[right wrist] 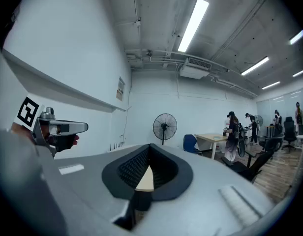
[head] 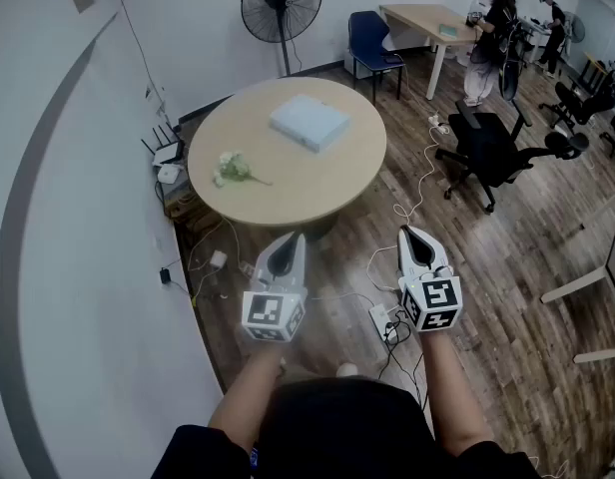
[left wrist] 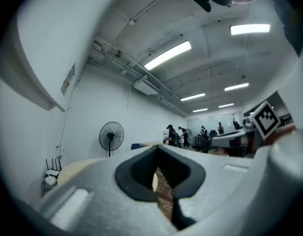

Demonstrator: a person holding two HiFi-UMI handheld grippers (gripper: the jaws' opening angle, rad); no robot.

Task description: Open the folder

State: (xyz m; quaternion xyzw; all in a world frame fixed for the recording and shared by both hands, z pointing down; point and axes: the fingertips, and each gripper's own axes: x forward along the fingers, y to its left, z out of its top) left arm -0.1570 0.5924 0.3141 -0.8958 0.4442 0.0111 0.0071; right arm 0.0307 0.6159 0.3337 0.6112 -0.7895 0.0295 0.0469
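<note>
The folder is a pale blue flat pack lying closed on the far half of the round wooden table. Both grippers hang in front of the person's body, above the floor and short of the table's near edge. My left gripper has its jaws together with nothing between them, and so does my right gripper. In the left gripper view the left gripper points level across the room; the right gripper does the same in its own view. The folder shows in neither gripper view.
A small sprig of white flowers lies at the table's left. A standing fan and a blue chair stand behind it, a black office chair to the right. Cables and a power strip lie on the floor. People work at the back.
</note>
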